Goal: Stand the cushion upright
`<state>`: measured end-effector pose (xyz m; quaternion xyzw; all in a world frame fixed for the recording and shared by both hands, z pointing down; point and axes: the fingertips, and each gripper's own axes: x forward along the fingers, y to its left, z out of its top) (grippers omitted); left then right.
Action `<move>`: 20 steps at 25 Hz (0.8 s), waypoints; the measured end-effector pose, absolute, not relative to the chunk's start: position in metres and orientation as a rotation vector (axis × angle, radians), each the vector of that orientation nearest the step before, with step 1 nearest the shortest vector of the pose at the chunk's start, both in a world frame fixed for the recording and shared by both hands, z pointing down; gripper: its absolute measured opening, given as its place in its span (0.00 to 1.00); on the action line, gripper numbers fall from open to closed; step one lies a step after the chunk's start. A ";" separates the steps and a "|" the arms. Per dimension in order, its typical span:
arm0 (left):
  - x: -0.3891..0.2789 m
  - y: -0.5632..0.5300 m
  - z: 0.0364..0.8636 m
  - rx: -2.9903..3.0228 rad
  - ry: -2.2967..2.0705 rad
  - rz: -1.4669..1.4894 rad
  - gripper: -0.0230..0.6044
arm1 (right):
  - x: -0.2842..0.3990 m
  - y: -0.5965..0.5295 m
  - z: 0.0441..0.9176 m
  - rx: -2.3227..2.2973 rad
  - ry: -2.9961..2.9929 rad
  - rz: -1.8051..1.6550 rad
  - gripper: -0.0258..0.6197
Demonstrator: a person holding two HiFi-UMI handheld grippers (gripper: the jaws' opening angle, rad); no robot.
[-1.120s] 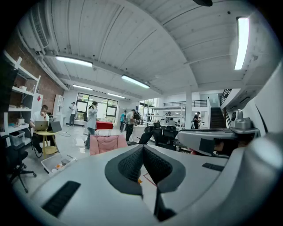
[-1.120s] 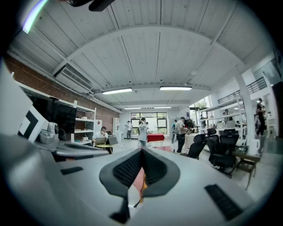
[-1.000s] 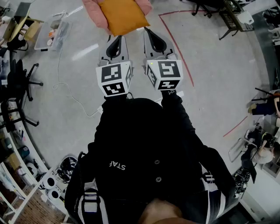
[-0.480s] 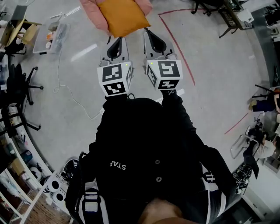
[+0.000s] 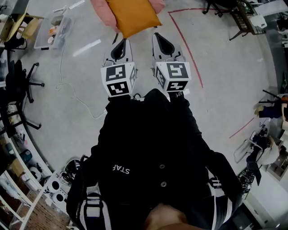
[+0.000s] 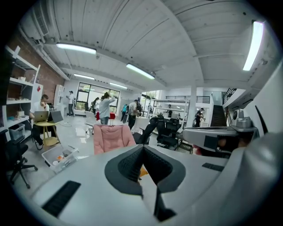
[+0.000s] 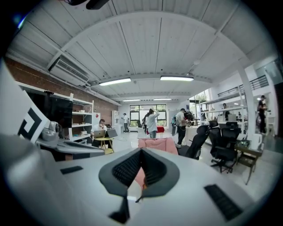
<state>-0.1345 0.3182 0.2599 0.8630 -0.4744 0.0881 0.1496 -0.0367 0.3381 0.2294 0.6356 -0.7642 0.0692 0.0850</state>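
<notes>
An orange cushion (image 5: pixel 132 15) lies flat on a pink chair (image 5: pixel 100 6) at the top of the head view. My left gripper (image 5: pixel 119 41) and right gripper (image 5: pixel 156 35) are held side by side just short of the cushion's near edge. Both are shut with nothing between the jaws, and neither touches the cushion. In the left gripper view the pink chair (image 6: pixel 112 137) stands straight ahead beyond the closed left gripper (image 6: pixel 142 148), and a sliver of orange cushion (image 6: pixel 142 172) shows under the tips. The right gripper view shows the pink chair (image 7: pixel 157 144) behind the closed right gripper (image 7: pixel 141 152).
A clear plastic box (image 5: pixel 58 29) with small items sits on the floor at the left, with a white cable (image 5: pixel 67 85) trailing from it. Red tape (image 5: pixel 189 49) marks the floor on the right. Black office chairs (image 5: pixel 20 85) and shelving stand at the left. Several people (image 7: pixel 152 119) are further back.
Both grippers have moved forward and down together and stayed shut. In the head view the cushion and chair now sit a little further right and up.
</notes>
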 end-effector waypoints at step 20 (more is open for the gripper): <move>-0.097 0.120 0.311 2.304 -1.497 0.332 0.04 | 0.015 0.122 0.279 1.707 -2.365 0.323 0.05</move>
